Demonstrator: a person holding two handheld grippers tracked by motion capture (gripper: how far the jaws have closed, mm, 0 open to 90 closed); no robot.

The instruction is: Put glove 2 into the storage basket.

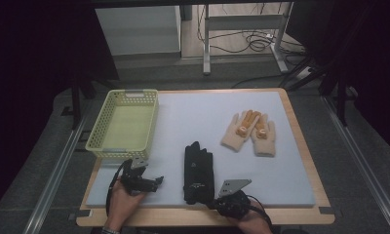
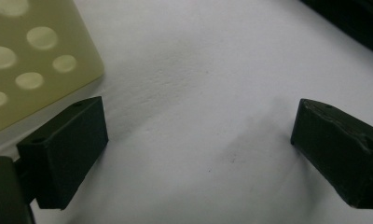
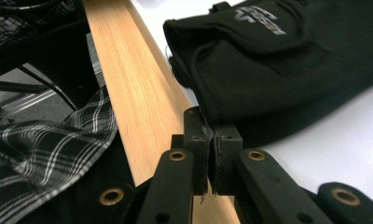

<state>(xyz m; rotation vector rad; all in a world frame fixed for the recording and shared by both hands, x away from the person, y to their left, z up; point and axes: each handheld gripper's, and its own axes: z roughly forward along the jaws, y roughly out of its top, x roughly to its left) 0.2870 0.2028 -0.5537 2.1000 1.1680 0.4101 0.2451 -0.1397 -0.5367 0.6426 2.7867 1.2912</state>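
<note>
Nearest you, at the surface's (image 1: 300, 161) front edge, your right tool (image 1: 230, 201) sits low with its jaws pressed flat together. They hold nothing. In the right gripper view the closed tips sit over the wooden rim (image 3: 128, 88), just short of the cuff of the black gloves (image 3: 278, 65). A plaid sleeve (image 3: 49, 149) hangs off to the side there, below the rim.

Over on your left, your left tool (image 1: 156, 182) rests on the white mat (image 1: 203, 117), pointing toward the black gloves. Its jaws stand wide apart and empty. The left gripper view shows bare mat (image 2: 198, 93) between them, with a corner of the basket (image 2: 31, 60) just beside one jaw.

Between your two hands lie the black gloves, stacked as a pair, cuffs toward you and fingers pointing away. A small pale logo shows near the cuff.

Farther out on your right are the tan gloves (image 1: 249, 131), side by side and touching, with orange trim at the middle. They lie well apart from the black pair.

On your left, the yellow basket sits at the mat's far left corner, its perforated walls upright and nothing inside. Beyond the surface you have table legs (image 1: 206, 39) and loose cables (image 1: 254, 41) on the floor.
</note>
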